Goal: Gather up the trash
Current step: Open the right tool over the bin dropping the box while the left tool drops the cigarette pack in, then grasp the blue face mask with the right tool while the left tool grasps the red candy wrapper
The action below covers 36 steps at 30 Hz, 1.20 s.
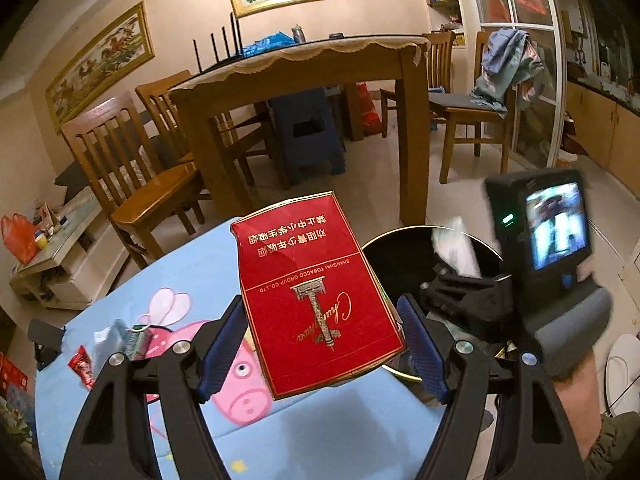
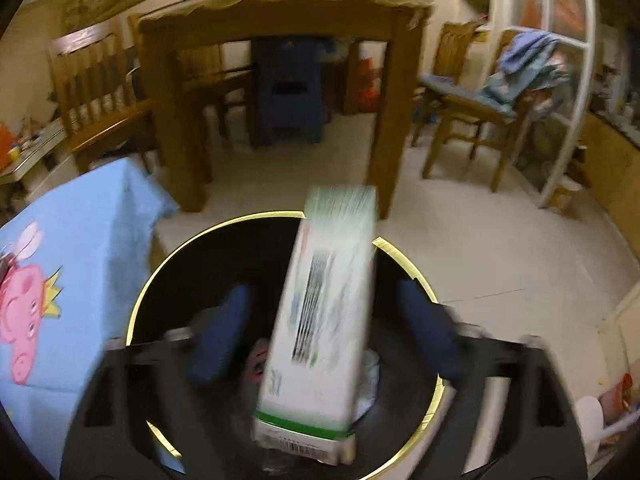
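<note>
A red cigarette pack (image 1: 320, 300) stands upright between the blue pads of my left gripper (image 1: 322, 344), which is shut on it above the edge of the blue cartoon tablecloth (image 1: 180, 264). Just right of it is the round black bin (image 1: 396, 252) with a gold rim (image 2: 138, 304). My right gripper (image 2: 326, 328) is over the bin's mouth with its jaws wide apart. A white and green carton (image 2: 324, 320), blurred, is between them with a gap on each side. A red wrapper (image 1: 82, 364) and crumpled packaging (image 1: 120, 338) lie on the cloth at the left.
A wooden dining table (image 1: 304, 76) and chairs (image 1: 132, 168) stand beyond the bin on a pale tiled floor (image 2: 480, 248). A chair with clothes (image 1: 500, 80) is at the right by a glass door. A low cluttered side table (image 1: 60, 240) is at the far left.
</note>
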Tool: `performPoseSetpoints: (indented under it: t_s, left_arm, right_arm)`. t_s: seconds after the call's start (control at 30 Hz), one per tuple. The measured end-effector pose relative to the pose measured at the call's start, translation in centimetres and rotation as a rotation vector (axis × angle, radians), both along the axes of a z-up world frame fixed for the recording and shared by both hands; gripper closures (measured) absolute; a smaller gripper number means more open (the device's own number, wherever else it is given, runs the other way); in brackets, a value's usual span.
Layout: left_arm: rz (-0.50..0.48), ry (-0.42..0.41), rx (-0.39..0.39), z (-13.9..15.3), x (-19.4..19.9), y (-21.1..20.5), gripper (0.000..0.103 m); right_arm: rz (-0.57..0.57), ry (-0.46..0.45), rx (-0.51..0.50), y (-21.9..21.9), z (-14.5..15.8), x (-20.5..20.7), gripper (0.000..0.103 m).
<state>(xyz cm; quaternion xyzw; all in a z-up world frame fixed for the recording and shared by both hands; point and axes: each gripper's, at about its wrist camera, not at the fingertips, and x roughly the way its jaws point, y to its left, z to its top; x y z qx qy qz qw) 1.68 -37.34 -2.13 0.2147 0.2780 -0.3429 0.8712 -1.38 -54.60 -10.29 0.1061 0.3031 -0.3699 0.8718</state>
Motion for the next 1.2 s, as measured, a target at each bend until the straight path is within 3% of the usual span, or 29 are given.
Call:
performPoseSetpoints:
  t_s: [0.3, 0.4, 0.5, 0.53, 0.6, 0.93, 1.07, 1.2]
  left_arm:
    - [-0.060, 0.067, 0.028, -2.3, 1.0, -3.5, 0.030]
    - [-0.100, 0.080, 0.038, -2.9, 0.8, -4.9, 0.029]
    - [-0.139, 0.110, 0.050, -3.4, 0.8, -6.5, 0.027]
    - [-0.137, 0.111, 0.047, -3.5, 0.9, -6.8, 0.027]
    - [-0.135, 0.124, 0.034, -3.4, 1.0, -6.9, 0.016]
    - [-0.097, 0.160, 0.016, -3.4, 2.2, -4.9, 0.016]
    - [-0.080, 0.150, 0.006, -3.4, 1.2, -1.6, 0.016]
    - [-0.037, 0.160, 0.047, -4.9, 0.9, 3.1, 0.016]
  right_arm:
    - [-0.237, -0.210, 0.019, -3.1, 2.3, -6.2, 0.012]
    - [-0.326, -0.290, -0.017, -3.4, 3.3, -8.8, 0.007]
    - [-0.366, -0.319, -0.029, -3.9, 3.9, -10.8, 0.006]
    - [-0.372, -0.320, -0.028, -4.1, 3.9, -11.2, 0.006]
    - [-0.378, -0.312, -0.024, -4.3, 3.7, -11.6, 0.006]
    - [-0.341, -0.257, -0.036, -4.3, 3.8, -10.7, 0.006]
    - [-0.276, -0.195, -0.080, -3.2, 3.6, -8.7, 0.006]
    - [-0.205, -0.104, -0.108, -1.9, 2.7, -6.3, 0.006]
